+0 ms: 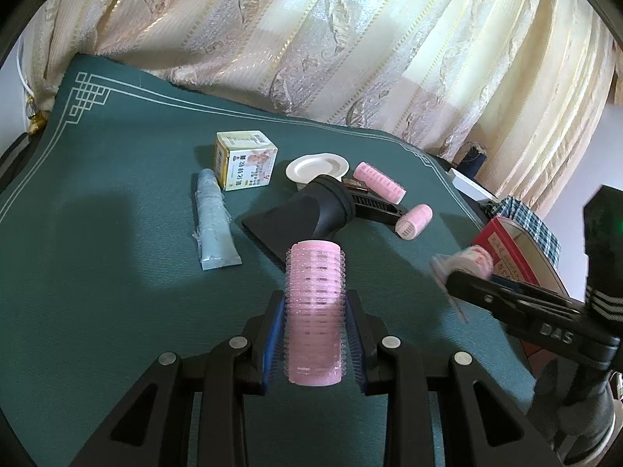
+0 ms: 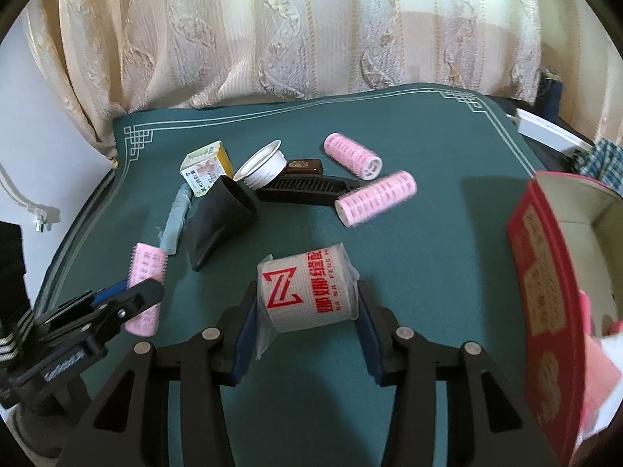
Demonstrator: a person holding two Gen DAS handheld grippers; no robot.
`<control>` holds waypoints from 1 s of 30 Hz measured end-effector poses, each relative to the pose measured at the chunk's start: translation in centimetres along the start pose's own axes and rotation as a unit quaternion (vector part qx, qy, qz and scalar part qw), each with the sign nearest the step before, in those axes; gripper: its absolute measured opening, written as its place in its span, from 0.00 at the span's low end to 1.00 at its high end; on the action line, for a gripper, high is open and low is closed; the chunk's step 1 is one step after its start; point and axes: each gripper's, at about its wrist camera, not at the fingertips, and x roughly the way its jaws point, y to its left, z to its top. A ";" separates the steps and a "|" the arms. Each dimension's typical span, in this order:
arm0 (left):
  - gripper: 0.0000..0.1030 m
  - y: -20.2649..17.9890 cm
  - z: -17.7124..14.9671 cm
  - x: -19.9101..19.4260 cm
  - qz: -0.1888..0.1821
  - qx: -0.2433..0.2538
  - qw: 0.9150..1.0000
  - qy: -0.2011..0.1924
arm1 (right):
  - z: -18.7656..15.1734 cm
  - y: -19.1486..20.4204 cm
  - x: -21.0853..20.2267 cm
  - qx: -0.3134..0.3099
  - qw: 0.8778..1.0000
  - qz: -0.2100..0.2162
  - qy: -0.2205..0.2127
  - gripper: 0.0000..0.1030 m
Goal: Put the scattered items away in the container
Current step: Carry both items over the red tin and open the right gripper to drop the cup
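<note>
Both tongs are loaded. Left gripper (image 1: 315, 334) is clamped on a pink hair roller (image 1: 314, 311), held lengthwise between its blue pads (image 1: 272, 334) above the green mat (image 1: 117, 194); the right wrist view shows the same gripper (image 2: 128, 303) at the near left with that roller (image 2: 146, 268). Right gripper (image 2: 307, 319) squeezes a white wrapped roll (image 2: 307, 292) printed with a red Z and red characters, and the left view catches it (image 1: 463, 272) blurred at the near right.

On the mat, from the left: a pale blue tube (image 1: 214, 222) lies beside a small yellow-and-white box (image 1: 247, 159). Right of them a black dryer nozzle (image 1: 307, 210) rests against a white lid (image 1: 317, 167) and a black comb (image 2: 307, 190), with a small brown item (image 2: 303, 165) just behind the comb. 2 more pink rollers lie right of that, 1 farther (image 2: 352, 155) and 1 nearer (image 2: 375, 198), close to the comb's end.

At the far right stands the red container (image 2: 545, 272), a cardboard box with a pale inside, tilted toward the camera. Something pink and white shows blurred at its near edge.
</note>
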 end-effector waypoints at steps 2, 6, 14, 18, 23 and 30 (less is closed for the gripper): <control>0.30 -0.5 -0.2 -0.2 -0.001 0.004 1.000 -0.001 | -0.4 -0.2 -0.8 0.002 1.000 -0.001 -0.003 0.48; 0.30 -1.7 -0.7 -1.0 -0.012 0.010 1.000 -0.003 | -1.0 -0.9 -2.6 0.007 1.000 -0.004 -0.011 0.48; 0.30 -4.1 -1.8 -2.2 -0.033 0.014 0.999 0.003 | -1.8 -1.8 -5.8 0.014 0.999 -0.003 -0.034 0.48; 0.30 -5.8 -2.0 -2.9 -0.036 0.030 0.999 0.000 | -2.3 -3.0 -7.4 0.027 0.999 -0.006 -0.046 0.48; 0.30 -8.2 -2.2 -3.4 -0.045 0.051 0.998 -0.002 | -3.0 -5.7 -10.2 0.053 0.996 -0.021 -0.070 0.48; 0.30 -11.6 -2.6 -3.7 -0.059 0.077 0.995 0.000 | -4.1 -10.6 -13.7 0.095 0.989 -0.057 -0.098 0.48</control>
